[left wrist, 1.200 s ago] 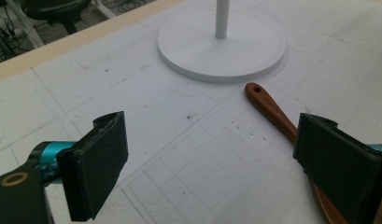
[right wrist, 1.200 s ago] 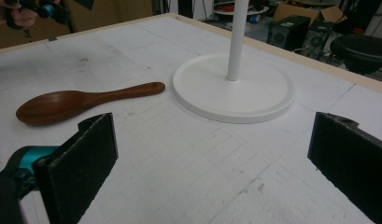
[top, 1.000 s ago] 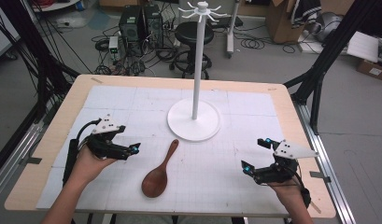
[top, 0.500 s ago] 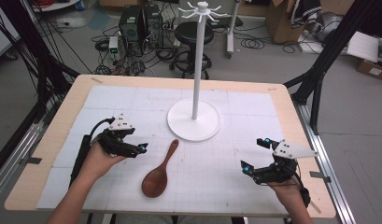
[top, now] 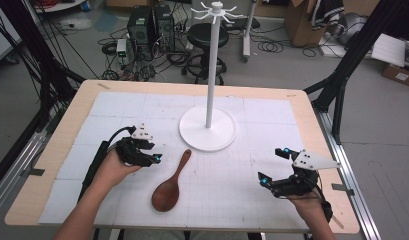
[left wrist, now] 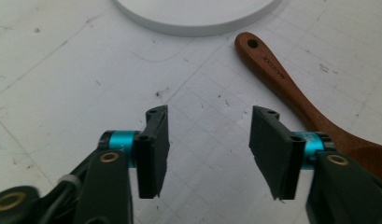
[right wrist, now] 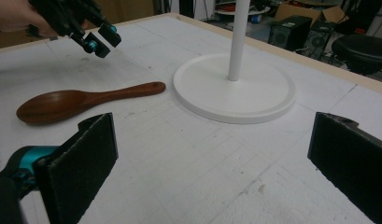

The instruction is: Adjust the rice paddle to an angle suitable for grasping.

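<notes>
While my left gripper (top: 154, 159) hangs just above the white gridded table mat (top: 117, 107), the dark brown wooden spoon with a rounded bowl and a long handle (top: 171, 182) lies flat on the mat just to its right, apart from it, near the middle of the front of the table. Its long axis runs on a slant: the bowl lies toward my edge of the table, and the handle points away and slightly right, its holed tip ending just short of the round white base of the tall hook stand (top: 207, 128). In the left gripper view the handle (left wrist: 291, 91) runs past the outside of the far-side jaw, so the spoon is beside the gripper, not inside it.

My left gripper's jaws have just been closing and now stand about half apart, with only bare mat between them; they hold nothing. My right gripper (top: 276, 167) rests well apart from the spoon at the right side of the table, jaws spread wide and holding nothing.

I judge the left hand far nearer, so the pickup falls to it: shift right until the jaws straddle the handle across its axis.
</notes>
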`<state>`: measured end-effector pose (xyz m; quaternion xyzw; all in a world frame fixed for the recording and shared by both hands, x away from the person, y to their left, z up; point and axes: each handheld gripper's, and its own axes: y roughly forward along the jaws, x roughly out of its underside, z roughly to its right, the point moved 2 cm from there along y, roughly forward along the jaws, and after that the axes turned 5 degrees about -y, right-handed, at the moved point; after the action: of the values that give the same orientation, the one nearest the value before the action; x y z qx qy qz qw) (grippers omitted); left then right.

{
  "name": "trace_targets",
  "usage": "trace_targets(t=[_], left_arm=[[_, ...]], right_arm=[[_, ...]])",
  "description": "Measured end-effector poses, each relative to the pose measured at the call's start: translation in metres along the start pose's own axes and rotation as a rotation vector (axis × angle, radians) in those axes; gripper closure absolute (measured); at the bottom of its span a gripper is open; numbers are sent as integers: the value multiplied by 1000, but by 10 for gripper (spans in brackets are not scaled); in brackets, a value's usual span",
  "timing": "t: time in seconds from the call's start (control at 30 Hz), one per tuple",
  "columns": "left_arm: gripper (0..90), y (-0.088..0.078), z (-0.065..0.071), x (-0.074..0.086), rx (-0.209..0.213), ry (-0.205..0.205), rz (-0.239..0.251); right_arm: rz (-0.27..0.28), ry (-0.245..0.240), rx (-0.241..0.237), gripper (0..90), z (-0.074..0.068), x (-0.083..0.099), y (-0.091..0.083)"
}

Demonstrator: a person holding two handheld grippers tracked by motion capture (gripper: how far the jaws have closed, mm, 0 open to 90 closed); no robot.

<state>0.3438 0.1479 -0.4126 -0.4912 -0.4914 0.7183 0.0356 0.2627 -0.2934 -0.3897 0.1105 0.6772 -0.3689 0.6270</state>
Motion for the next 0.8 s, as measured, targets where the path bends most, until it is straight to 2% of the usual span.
trace_targets(t=[0.07, 0.13, 0.3, 0.37, 0.4, 0.43, 0.47, 0.6, 0.67, 0.8], left_arm=[[555, 2, -1, 1, 8, 10, -21], [627, 5, 0, 1, 14, 17, -37], [709, 7, 2, 0, 18, 38, -53], [770, 8, 3, -1, 23, 56, -62], [840, 8, 4, -2, 23, 71, -73], [867, 10, 7, -5, 15, 91, -86], [888, 10, 7, -5, 15, 91, -86], [899, 15, 13, -13, 31, 112, -113], [900, 21, 18, -16, 27, 131, -146], [900, 27, 20, -18, 15, 141, -155]], right_arm=[[0, -2, -1, 5, 0, 0, 0], [0, -4, -1, 6, 0, 0, 0], [-2, -4, -2, 6, 0, 0, 1], [-2, -5, -2, 6, 0, 0, 1], [-2, -4, -4, 5, 0, 0, 1], [-2, -4, -4, 5, 0, 0, 1], [-2, -4, -4, 5, 0, 0, 1], [-2, -7, -4, 6, 0, 0, 1], [0, -9, -3, 5, 0, 0, 1], [-3, -7, -5, 5, 0, 1, 0]])
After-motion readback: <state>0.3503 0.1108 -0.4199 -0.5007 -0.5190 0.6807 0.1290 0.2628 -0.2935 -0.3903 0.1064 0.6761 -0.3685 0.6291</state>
